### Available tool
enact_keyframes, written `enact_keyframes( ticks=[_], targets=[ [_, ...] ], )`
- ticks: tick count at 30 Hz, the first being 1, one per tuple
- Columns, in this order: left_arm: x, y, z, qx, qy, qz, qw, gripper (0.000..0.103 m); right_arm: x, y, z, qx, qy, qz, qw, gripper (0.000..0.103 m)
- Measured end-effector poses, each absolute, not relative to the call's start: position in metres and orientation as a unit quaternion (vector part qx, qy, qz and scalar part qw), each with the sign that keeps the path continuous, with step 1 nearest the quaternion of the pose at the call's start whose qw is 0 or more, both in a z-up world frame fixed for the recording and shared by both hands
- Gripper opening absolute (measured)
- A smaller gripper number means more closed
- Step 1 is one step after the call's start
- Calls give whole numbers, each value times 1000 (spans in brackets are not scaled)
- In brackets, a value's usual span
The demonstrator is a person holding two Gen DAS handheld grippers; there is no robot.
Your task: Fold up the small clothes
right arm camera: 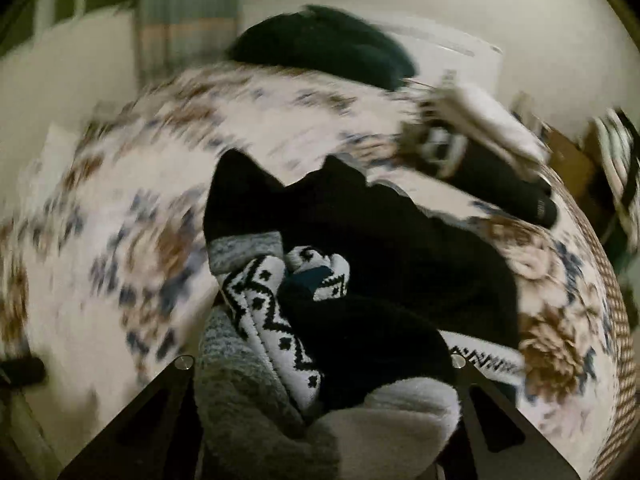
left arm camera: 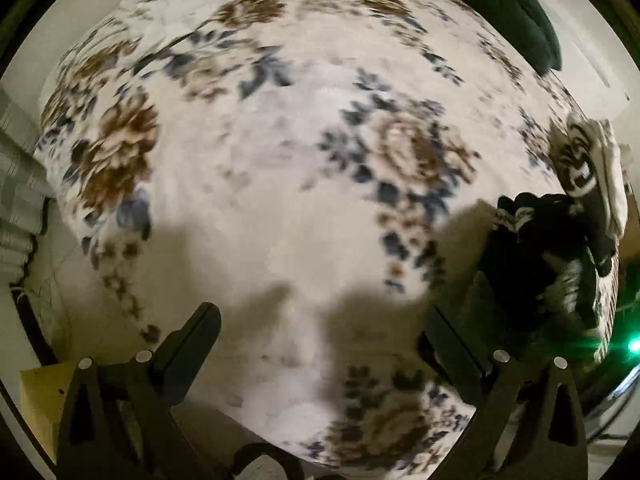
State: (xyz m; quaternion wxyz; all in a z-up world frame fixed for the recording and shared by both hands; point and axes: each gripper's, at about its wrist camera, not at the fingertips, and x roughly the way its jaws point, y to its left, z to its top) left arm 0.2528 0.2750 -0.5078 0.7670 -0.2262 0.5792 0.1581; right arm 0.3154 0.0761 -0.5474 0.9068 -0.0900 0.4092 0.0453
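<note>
Socks, a loose heap of small knitted pieces: black ones, black-and-white zigzag ones, a grey marled one and a pale fleecy one, bunched at the right-hand edge of the bed, close under the right gripper. Judged unfolded, lying tangled because nothing had yet been sorted from the pile.

Right gripper: fingers flanked the grey and fleecy pieces, which filled the space between them; fingertips were hidden by the cloth. Jaws stood narrow, but whether the pads pressed on the fabric could not be told. Aimed steeply into the heap, probably to draw one piece out.

Stack of flatter pieces, white over black over patterned, farther along the same edge, apart from the heap; judged the place for finished items, kept separate to avoid mixing.

Bed cover: white with brown and blue flowers, bare over its middle, judged the working surface for folding.

Left gripper: jaws spread wide, nothing between them, pointed down over the bare middle of the cover, the heap to its right near that edge. Judged ready to receive or flatten a piece.

Dark cushion at the far edge of the bed, clear of the work. Both views were blurred.
</note>
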Motion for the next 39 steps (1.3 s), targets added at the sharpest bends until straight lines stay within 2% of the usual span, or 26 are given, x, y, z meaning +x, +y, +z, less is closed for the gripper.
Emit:
enact_keyframes(
  ticks=[6, 10, 13, 17, 20, 21, 22, 23, 28, 34, 39],
  targets=[
    [243, 292, -512, -230, 581, 164, 763, 103, 299, 116, -580, -144, 416, 49, 896, 19],
    [244, 291, -508, -239, 576, 156, 766, 103, 307, 113, -584, -137, 437, 54, 887, 29],
    [249, 282, -497, -252, 566, 139, 773, 103, 312, 91, -572, -48, 489, 135, 861, 40],
    [259, 257, -487, -275, 554, 103, 779, 103, 329, 3, -560, 236, 552, 244, 762, 42],
    [267, 228, -483, -297, 549, 71, 778, 103, 335, -49, -544, 308, 555, 242, 733, 48],
    [270, 217, -484, -303, 550, 60, 776, 103, 337, -58, -537, 307, 555, 239, 736, 61],
    [272, 210, -484, -307, 550, 54, 775, 103, 339, -64, -530, 301, 554, 242, 737, 93],
    [274, 203, -485, -310, 551, 49, 774, 103, 342, -65, -526, 296, 557, 250, 735, 103],
    [275, 197, -487, -317, 550, 54, 770, 103, 355, -32, -532, 199, 590, 249, 741, 101],
    [261, 211, -502, -328, 555, 76, 761, 103, 347, -58, -499, 282, 553, 262, 739, 101],
    [271, 178, -511, -363, 552, 42, 749, 103, 345, -126, -483, 241, 567, 137, 776, 101]
  ],
)
